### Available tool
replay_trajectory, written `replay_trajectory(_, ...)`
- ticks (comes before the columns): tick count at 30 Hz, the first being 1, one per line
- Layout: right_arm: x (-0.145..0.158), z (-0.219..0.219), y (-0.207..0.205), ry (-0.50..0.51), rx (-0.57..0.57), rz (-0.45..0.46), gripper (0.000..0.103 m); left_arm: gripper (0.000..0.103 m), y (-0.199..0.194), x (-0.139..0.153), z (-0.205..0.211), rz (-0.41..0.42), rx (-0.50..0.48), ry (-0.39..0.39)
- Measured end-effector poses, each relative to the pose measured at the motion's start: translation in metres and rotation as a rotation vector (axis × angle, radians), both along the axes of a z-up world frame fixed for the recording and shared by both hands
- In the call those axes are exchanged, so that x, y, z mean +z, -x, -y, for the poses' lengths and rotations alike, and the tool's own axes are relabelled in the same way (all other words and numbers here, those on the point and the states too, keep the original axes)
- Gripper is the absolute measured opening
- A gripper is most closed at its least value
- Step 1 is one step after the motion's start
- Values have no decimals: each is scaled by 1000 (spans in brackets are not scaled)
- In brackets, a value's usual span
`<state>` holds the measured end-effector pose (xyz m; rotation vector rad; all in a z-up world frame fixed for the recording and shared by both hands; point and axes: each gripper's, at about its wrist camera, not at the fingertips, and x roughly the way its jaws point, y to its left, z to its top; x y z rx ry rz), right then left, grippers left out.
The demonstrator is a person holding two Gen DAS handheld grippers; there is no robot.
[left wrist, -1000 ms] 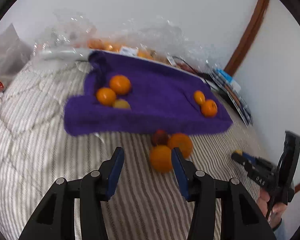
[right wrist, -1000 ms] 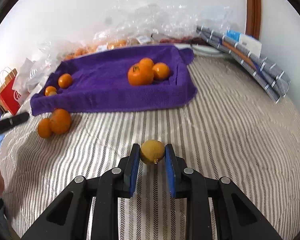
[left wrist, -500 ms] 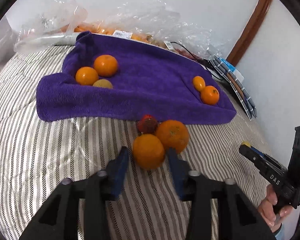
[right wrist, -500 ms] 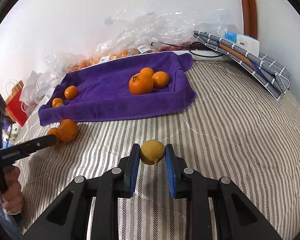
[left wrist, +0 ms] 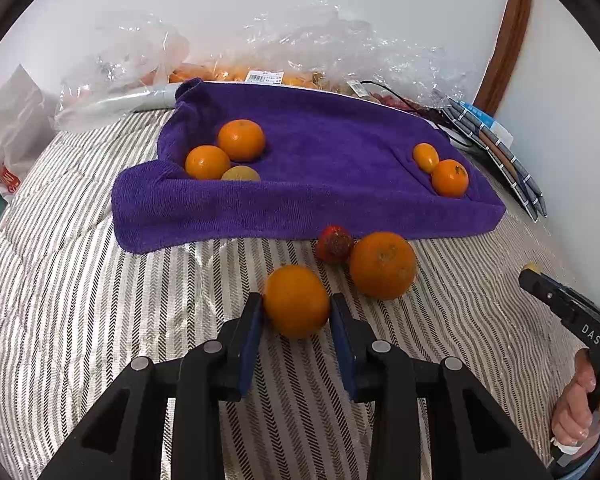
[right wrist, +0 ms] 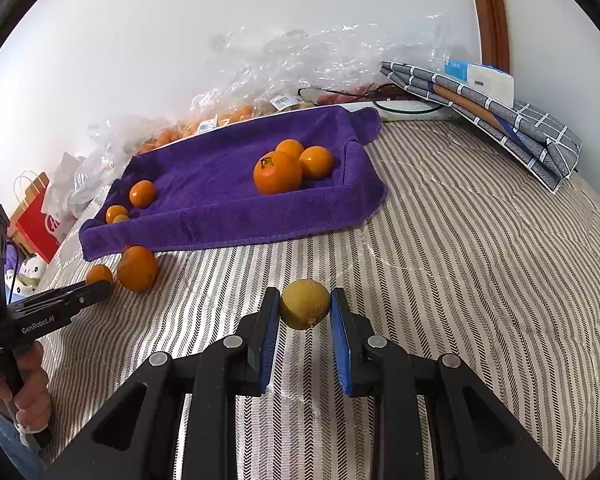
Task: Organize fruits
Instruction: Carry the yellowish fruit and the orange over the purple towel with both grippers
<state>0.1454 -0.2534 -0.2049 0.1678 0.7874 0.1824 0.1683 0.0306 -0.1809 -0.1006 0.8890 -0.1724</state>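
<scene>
Left wrist view. The left gripper (left wrist: 298,314), black with blue pads, has just been closing; its jaws now sit against both sides of a round orange tangerine (left wrist: 297,300) on the grey-and-white striped bed cover (left wrist: 80,300). Both pads touch the fruit, which rests on the cover. Just beyond and to the right lie a larger orange (left wrist: 382,265) and a small red fruit (left wrist: 334,243), touching each other, near the front edge of the purple terry towel (left wrist: 320,168). On the towel's left corner: two tangerines (left wrist: 241,139) and a dull yellow-green fruit (left wrist: 241,173), clustered. On its right corner: two more small orange fruits (left wrist: 450,177), touching. Clear plastic bags (left wrist: 300,52) with more fruit lie against the white wall behind. The right gripper's side (left wrist: 560,308) shows at the frame's right edge, with a hand (left wrist: 576,412) on its grip.

Right wrist view. The right gripper (right wrist: 305,320) is clamped on a small yellow lemon-like fruit (right wrist: 305,304), both blue pads pressing its sides; it appears lifted clear of the striped cover, well apart from the towel. On the towel's near right corner sit three orange fruits (right wrist: 278,172), touching. A folded grey checked cloth (right wrist: 500,120) leans at the far right. The left gripper enters from the left, its tip at the tangerine beside the larger orange.
</scene>
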Motion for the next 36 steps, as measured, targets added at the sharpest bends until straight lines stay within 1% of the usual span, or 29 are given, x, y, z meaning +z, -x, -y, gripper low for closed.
replay_trajectory(3,0,0,0,1,1,-2,25,34,-3,0,1,2,6,-1)
replay_trajectory(5,0,0,0,8,-2,-4,25,33,-4,-1,-1,3,14,28)
replay_trajectory(7,0,0,0,12,-7,-3,25,31,-2,-1,-9,6,23,78)
replay_trajectory(10,1,-1,2,19,-10,7,25,31,4,2,-22,42,10,186)
replay_trajectory(12,3,-2,4,16,5,18,25,31,8,5,-27,73,22,219)
replay_trajectory(14,4,-3,6,18,9,28,25,31,12,6,-28,89,26,231)
replay_trajectory(16,5,-2,7,8,14,37,25,31,15,8,-27,107,27,224)
replay_trajectory(23,9,4,12,-24,6,68,25,31,18,12,-30,124,48,220)
replay_trajectory(28,10,2,14,-13,11,77,25,31,22,17,-27,151,25,212)
replay_trajectory(31,11,-2,14,13,16,78,25,31,24,20,-23,167,14,195)
replay_trajectory(33,14,-4,14,15,29,69,25,31,25,24,-23,170,8,220)
replay_trajectory(36,24,-8,12,29,53,74,25,31,27,34,-31,169,13,292)
